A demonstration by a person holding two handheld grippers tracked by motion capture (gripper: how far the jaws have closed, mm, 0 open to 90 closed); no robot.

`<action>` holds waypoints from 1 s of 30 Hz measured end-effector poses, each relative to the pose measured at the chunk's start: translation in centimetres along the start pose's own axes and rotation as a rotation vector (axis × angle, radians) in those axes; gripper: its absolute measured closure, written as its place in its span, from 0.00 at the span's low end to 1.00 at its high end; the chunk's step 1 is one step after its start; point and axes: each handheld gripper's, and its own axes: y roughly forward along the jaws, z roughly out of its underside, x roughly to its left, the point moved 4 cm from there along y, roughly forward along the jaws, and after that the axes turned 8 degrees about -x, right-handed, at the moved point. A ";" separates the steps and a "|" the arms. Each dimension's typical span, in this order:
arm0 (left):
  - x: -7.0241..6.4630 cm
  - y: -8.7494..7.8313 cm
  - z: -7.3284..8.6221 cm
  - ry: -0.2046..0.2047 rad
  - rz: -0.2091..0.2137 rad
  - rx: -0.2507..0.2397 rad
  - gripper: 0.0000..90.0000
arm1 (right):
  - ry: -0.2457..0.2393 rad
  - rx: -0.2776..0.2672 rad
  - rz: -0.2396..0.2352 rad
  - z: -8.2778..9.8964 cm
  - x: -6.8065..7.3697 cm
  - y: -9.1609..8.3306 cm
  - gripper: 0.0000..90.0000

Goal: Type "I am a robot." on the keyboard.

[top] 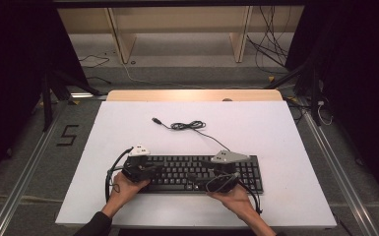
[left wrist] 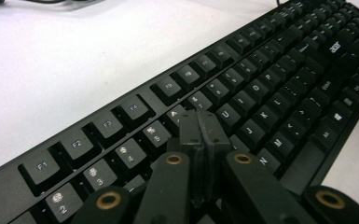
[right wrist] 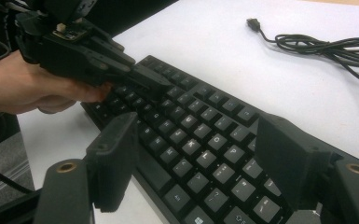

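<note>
The flat black plastic computer keyboard lies near the front edge of the white table top. At its nine o'clock end the left gripper has its jaws pressed together on nothing, tip over the number row: press one key squarely, straight down. Toward three o'clock the right gripper hangs wide open and empty above the keys; hold it clear. The keyboard's black cable lies coiled at twelve o'clock.
</note>
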 end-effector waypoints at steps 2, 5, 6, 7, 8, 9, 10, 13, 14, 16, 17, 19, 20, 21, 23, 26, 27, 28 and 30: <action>0.1 0.1 0.1 0.001 0.000 0.009 0.99 | -0.002 -0.002 -0.002 0.0 0.1 0.0 0.34; 0.1 0.4 0.1 0.001 -0.001 0.020 0.99 | -0.001 -0.006 -0.005 0.0 0.2 0.0 0.33; 0.1 0.5 0.1 0.001 0.000 0.023 0.99 | -0.003 -0.006 -0.006 0.0 0.2 -0.1 0.33; 0.1 0.6 0.2 0.003 0.000 0.029 0.99 | -0.001 -0.006 -0.007 0.0 0.3 -0.1 0.33; 0.1 0.7 0.2 0.008 -0.004 0.028 0.99 | -0.001 -0.007 -0.008 0.0 0.3 -0.1 0.33; 0.1 0.7 0.2 0.014 -0.005 0.031 0.99 | -0.003 -0.007 -0.009 0.0 0.3 -0.1 0.33; 0.0 0.8 0.2 0.011 -0.009 0.034 0.99 | -0.003 -0.007 -0.009 0.0 0.3 -0.2 0.33; 0.1 1.1 0.3 0.012 -0.017 0.044 0.99 | -0.002 -0.010 -0.010 0.0 0.3 -0.3 0.33; 0.1 1.1 0.4 0.016 -0.018 0.050 0.99 | -0.003 -0.011 -0.010 0.0 0.3 -0.3 0.33; 0.1 1.2 0.4 0.007 -0.020 0.049 0.99 | -0.002 -0.010 -0.010 0.0 0.3 -0.3 0.33; 0.1 1.2 0.4 0.007 -0.020 0.050 0.99 | -0.003 -0.010 -0.010 0.0 0.3 -0.3 0.33; 0.1 1.2 0.4 0.007 -0.021 0.051 0.99 | -0.004 -0.010 -0.011 0.0 0.4 -0.3 0.33; 0.1 1.2 0.4 0.006 -0.021 0.050 0.99 | -0.005 -0.009 -0.011 0.0 0.4 -0.3 0.33; 0.0 1.1 0.4 0.013 -0.023 0.051 0.99 | -0.007 -0.007 -0.012 0.0 0.4 -0.3 0.33; 0.0 1.1 0.4 0.020 -0.026 0.044 0.99 | -0.008 -0.009 -0.011 0.0 0.5 -0.3 0.33; 0.0 0.8 0.3 0.027 -0.023 0.030 0.99 | -0.005 -0.013 -0.010 -0.1 0.4 -0.3 0.33; -0.1 0.6 0.1 0.023 -0.028 0.018 0.99 | -0.005 -0.012 -0.010 -0.1 0.4 -0.3 0.33; 0.0 0.4 0.0 0.024 -0.026 0.011 0.99 | -0.005 -0.013 -0.011 -0.1 0.4 -0.3 0.33; 0.0 -0.1 -0.3 0.015 -0.022 -0.017 0.98 | -0.005 -0.012 -0.011 -0.1 0.4 -0.3 0.33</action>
